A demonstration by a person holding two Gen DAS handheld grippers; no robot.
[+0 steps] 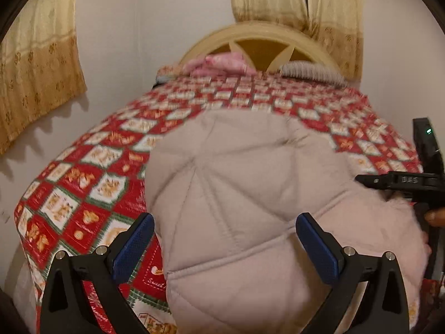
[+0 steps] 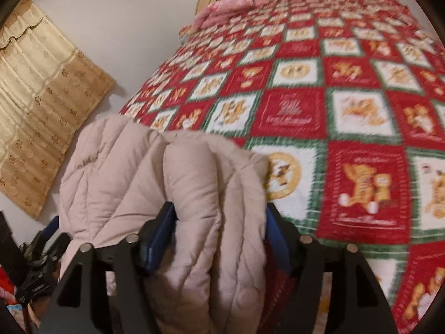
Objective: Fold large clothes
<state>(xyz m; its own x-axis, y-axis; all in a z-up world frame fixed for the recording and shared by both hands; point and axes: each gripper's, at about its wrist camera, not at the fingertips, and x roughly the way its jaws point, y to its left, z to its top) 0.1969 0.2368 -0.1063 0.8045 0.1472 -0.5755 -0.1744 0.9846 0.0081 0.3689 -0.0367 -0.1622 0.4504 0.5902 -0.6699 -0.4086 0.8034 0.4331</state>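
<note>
A padded beige coat (image 1: pixel 250 194) is seen lying on a bed covered by a red, white and green patchwork blanket (image 1: pixel 91 172), at the near end of the bed, toward six o'clock in both wrist views. In the left wrist view the coat fills the centre and lower middle, its quilted seams running out from a point near the centre.

The left tongs (image 1: pixel 225 247) are spread wide, with one blue pad (image 1: pixel 133 247) at seven o'clock over the blanket edge and the other at five o'clock over the coat; nothing is pinched between them, and they are held just above the fabric. At three o'clock in that view the other black tool and a fingertip (image 1: pixel 435 217) can be made out.

In the right wrist view a thick bunched fold of the coat (image 2: pixel 194 194) is found between the pads of the right tongs (image 2: pixel 219 236). The jaws are parted; whether the pads press on the fold cannot be told through the blur.

Pink bedding (image 1: pixel 222 64) is piled at twelve o'clock by the headboard (image 1: pixel 261 36), and tan curtains (image 1: pixel 36 69) hang at nine o'clock.
</note>
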